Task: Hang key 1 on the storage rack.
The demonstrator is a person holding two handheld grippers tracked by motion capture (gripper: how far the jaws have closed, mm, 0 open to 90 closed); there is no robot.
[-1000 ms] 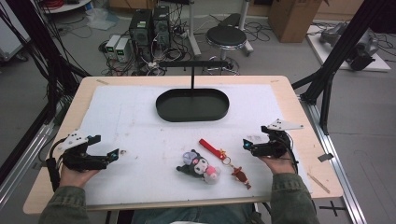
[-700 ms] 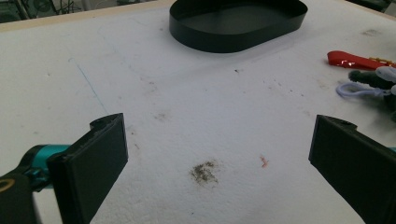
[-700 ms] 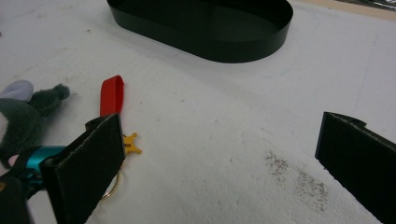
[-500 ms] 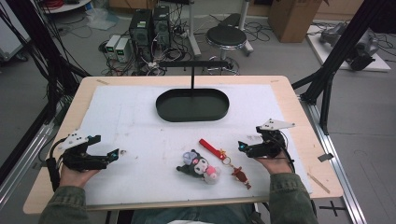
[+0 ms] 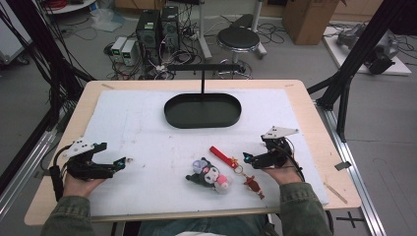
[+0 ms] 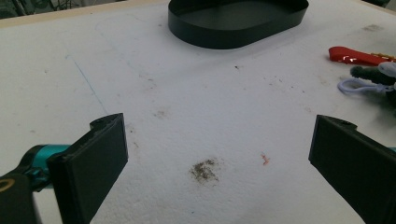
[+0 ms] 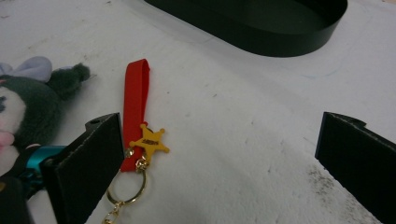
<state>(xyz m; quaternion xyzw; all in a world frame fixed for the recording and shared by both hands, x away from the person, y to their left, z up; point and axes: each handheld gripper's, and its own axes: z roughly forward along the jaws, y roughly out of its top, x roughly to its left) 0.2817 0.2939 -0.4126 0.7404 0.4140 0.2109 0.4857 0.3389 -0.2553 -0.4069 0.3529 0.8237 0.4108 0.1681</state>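
Observation:
A red strap keychain (image 5: 223, 156) (image 7: 136, 100) with a yellow star charm (image 7: 149, 141) and a gold ring lies on the white mat. My right gripper (image 5: 246, 159) (image 7: 219, 154) is open just right of it, its left jaw beside the strap. A dark plush toy (image 5: 209, 173) (image 7: 28, 105) with a lilac bow lies left of the strap. A small brown figure charm (image 5: 253, 185) lies near the front. My left gripper (image 5: 123, 162) (image 6: 215, 163) is open over bare mat at the left. A black oval tray (image 5: 202, 110) (image 6: 233, 23) (image 7: 261, 25) sits at the back.
A black T-shaped stand (image 5: 202, 73) rises behind the tray. The white foam mat (image 5: 133, 128) covers most of the wooden table (image 5: 314, 113). Black frame posts (image 5: 359, 54) stand at the right; a stool (image 5: 238, 37) and computers are on the floor beyond.
My right gripper has slid left toward the red strap keychain. The left gripper has stayed put.

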